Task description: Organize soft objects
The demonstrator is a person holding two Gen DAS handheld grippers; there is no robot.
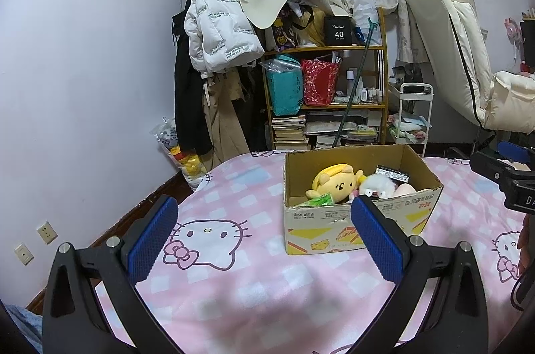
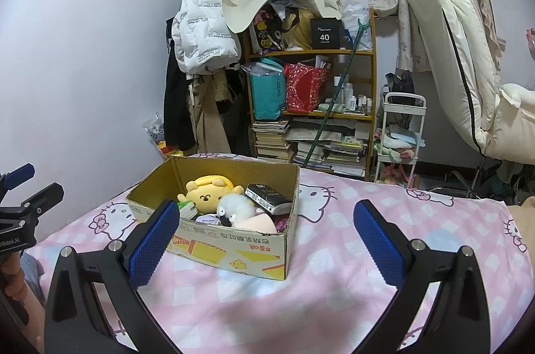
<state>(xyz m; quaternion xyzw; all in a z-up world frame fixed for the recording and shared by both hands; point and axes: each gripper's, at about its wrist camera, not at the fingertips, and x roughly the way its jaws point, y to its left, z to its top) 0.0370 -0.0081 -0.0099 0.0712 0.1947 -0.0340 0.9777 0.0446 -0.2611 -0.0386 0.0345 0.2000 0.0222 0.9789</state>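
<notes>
An open cardboard box (image 1: 334, 222) (image 2: 234, 248) stands on the pink Hello Kitty bed cover (image 1: 234, 287) (image 2: 334, 270). Inside lie a yellow plush toy (image 1: 334, 183) (image 2: 209, 191), a white fluffy toy (image 1: 378, 186) (image 2: 235, 208), a pink soft item (image 2: 255, 224), a green packet (image 1: 317, 200) and a black tissue pack (image 2: 267, 198). My left gripper (image 1: 264, 233) is open and empty, in front of the box and left of it. My right gripper (image 2: 265, 237) is open and empty, in front of the box's right corner. The right gripper's body shows at the right edge of the left wrist view (image 1: 508, 176).
Beyond the bed stand a cluttered wooden shelf (image 1: 326, 86) (image 2: 311, 106), hanging coats (image 1: 217, 29) (image 2: 200, 32), a white trolley (image 1: 413, 116) (image 2: 399, 133) and a cream padded chair (image 1: 468, 53) (image 2: 468, 53). The left gripper's body shows at the left edge of the right wrist view (image 2: 20, 213).
</notes>
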